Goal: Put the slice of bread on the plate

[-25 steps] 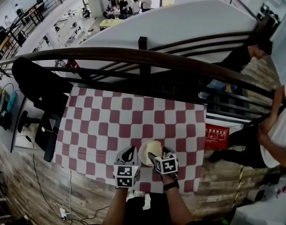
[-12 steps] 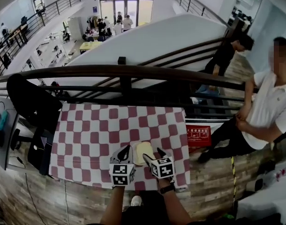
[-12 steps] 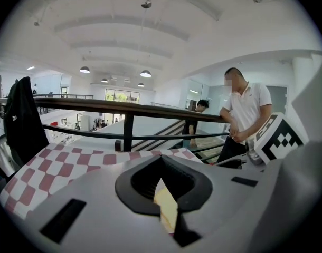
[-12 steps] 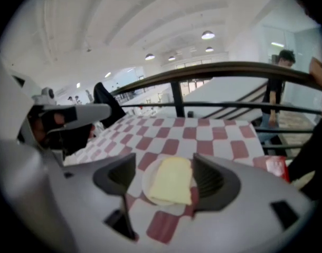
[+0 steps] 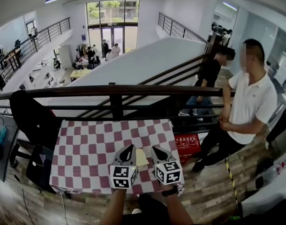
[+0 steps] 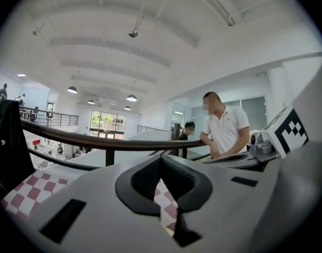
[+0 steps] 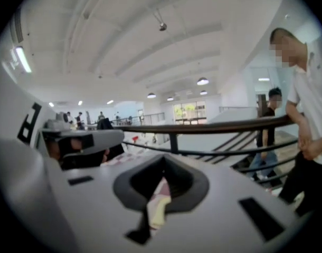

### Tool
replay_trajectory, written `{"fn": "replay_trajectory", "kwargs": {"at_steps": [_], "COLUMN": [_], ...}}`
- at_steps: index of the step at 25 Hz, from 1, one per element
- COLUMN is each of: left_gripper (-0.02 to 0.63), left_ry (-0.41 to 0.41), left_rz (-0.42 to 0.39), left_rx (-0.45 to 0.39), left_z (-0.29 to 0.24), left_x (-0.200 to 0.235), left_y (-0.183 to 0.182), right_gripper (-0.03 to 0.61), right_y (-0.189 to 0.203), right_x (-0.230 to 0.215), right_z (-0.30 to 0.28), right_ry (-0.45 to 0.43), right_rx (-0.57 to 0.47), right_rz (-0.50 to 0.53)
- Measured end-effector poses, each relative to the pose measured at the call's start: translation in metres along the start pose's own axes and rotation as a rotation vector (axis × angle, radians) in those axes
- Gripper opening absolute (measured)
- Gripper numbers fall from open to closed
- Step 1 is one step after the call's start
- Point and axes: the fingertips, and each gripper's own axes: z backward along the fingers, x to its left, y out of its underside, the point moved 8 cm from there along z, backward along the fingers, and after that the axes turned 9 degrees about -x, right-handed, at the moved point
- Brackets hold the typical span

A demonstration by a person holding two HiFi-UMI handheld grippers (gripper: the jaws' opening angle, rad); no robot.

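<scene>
A table under a red-and-white checked cloth (image 5: pixel 91 149) stands below me. Between my two raised grippers shows a pale sliver of the plate with the bread (image 5: pixel 141 157); I cannot tell bread from plate there. My left gripper (image 5: pixel 129 149) is held up off the table, its jaws closed to a point with nothing in them. The right gripper (image 5: pixel 157 150) hangs beside it, likewise shut and empty. In the left gripper view the left gripper (image 6: pixel 161 159) points nearly level over the cloth. In the right gripper view a pale patch of the plate (image 7: pixel 157 207) shows through the right gripper (image 7: pixel 163 159).
A dark railing (image 5: pixel 115 90) runs behind the table. A person in a white shirt (image 5: pixel 248 95) leans on it at the right. A red box (image 5: pixel 187 143) lies on the floor by the table's right edge. A dark draped chair (image 5: pixel 30 118) stands at the left.
Both grippers have risen off the plate towards the camera and now hide most of it. The right gripper's jaws have closed. The view has tilted up, bringing the person at the right into sight.
</scene>
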Motion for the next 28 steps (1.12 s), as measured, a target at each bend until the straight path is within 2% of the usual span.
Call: {"fn": "replay_trajectory", "kwargs": {"at_steps": [6, 11, 23, 28], "left_gripper": [0.018, 0.018, 0.018, 0.018], "left_ry": [0.037, 0.06, 0.048, 0.034], "left_rz": [-0.066, -0.089, -0.101, -0.073], "left_rx": [-0.168, -0.198, -0.243, -0.248], "left_z": [0.027, 0.049, 0.091, 0.096], "left_x": [-0.022, -0.035, -0.033, -0.03], "left_y": [-0.055, -0.066, -0.076, -0.073], "right_gripper": [0.014, 0.014, 0.014, 0.014], "right_y": [-0.051, -0.077, -0.081, -0.077], "right_x": [0.021, 0.037, 0.083, 0.089], "right_z": [0.049, 0.08, 0.097, 0.101], "right_ry": [0.052, 0.078, 0.035, 0.031], "right_rx": [-0.2, -0.293, -0.332, -0.321], "right_rz": [0.056, 0.103, 0.141, 0.156]}}
